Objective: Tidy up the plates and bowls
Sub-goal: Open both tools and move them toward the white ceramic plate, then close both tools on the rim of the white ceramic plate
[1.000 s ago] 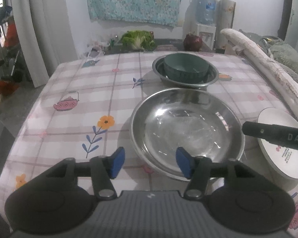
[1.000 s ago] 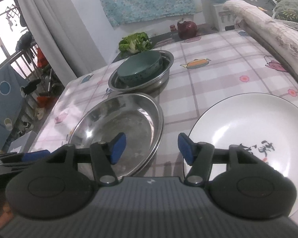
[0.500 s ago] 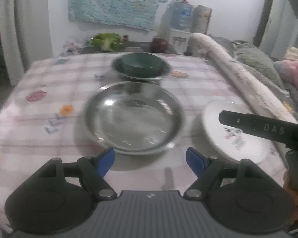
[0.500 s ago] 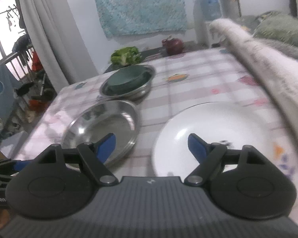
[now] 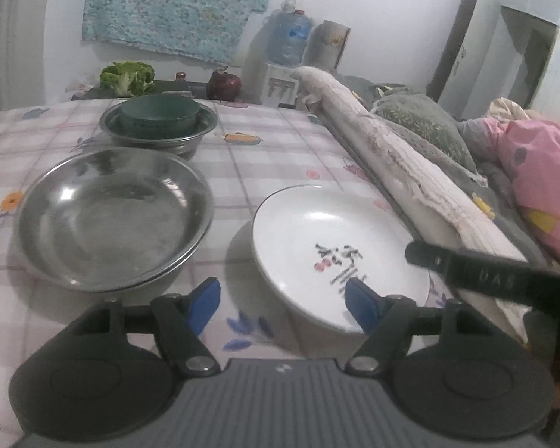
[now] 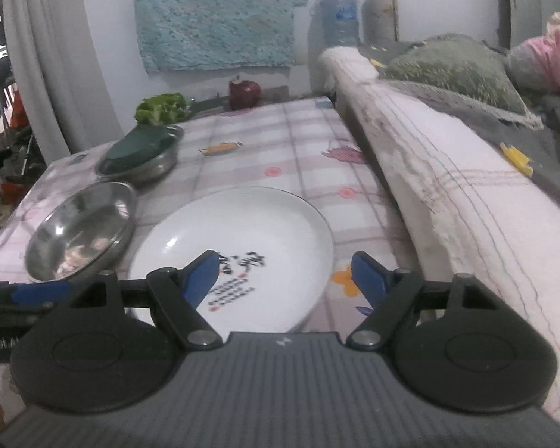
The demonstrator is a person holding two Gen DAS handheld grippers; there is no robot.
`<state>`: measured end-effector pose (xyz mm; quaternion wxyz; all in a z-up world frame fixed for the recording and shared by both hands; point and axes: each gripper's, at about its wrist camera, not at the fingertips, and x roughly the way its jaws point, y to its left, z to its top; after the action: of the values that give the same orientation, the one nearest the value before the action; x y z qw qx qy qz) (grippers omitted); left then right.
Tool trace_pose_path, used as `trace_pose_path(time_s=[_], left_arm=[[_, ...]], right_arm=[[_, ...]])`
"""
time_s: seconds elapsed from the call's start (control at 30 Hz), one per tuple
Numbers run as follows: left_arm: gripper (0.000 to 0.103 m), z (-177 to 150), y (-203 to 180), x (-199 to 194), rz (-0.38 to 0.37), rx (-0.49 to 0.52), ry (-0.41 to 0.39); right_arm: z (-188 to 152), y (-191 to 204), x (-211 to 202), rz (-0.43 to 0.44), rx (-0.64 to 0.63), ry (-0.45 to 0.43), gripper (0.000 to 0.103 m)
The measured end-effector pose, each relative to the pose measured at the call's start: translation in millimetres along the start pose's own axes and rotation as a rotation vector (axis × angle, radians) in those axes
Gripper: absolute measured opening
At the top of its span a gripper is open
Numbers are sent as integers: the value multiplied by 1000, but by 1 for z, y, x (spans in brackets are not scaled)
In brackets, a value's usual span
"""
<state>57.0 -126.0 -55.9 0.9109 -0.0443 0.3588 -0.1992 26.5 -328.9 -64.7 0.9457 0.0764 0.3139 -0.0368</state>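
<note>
A white plate (image 5: 336,250) (image 6: 235,239) with a small printed motif lies on the checked tablecloth (image 5: 272,156). To its left sits a wide steel plate (image 5: 112,216) (image 6: 82,231). Behind that, a dark green bowl (image 5: 158,114) (image 6: 142,145) rests inside a steel bowl (image 5: 190,138) (image 6: 149,171). My left gripper (image 5: 282,298) hovers at the white plate's near-left rim, jaws closing, pads clear of it. My right gripper (image 6: 285,276) hangs over the plate's near edge, jaws also closing, nothing pressed. One right-gripper finger (image 5: 466,272) reaches in over the plate's right side.
A thick white padded roll (image 5: 399,171) (image 6: 448,194) runs along the table's right edge, with cushions and pink bedding (image 5: 541,171) beyond. Green leaves (image 5: 127,76) and a dark red pot (image 5: 224,84) sit past the far edge. A grey curtain (image 6: 52,59) hangs at left.
Both views have swung right, from the steel plate to the white plate, which is now larger and centred. Both pairs of jaws stand wider than a second ago.
</note>
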Motion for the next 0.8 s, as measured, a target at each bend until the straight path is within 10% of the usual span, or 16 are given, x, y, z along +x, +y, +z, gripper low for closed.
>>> trace_pose_path(time_s=[0.37, 0.8], left_arm=[[45, 5, -13, 36, 136, 43, 37], [20, 7, -8, 54, 98, -2, 93]], right_arm=[[6, -16, 47, -3, -8, 54, 51], [9, -22, 76, 13, 1, 110, 21]])
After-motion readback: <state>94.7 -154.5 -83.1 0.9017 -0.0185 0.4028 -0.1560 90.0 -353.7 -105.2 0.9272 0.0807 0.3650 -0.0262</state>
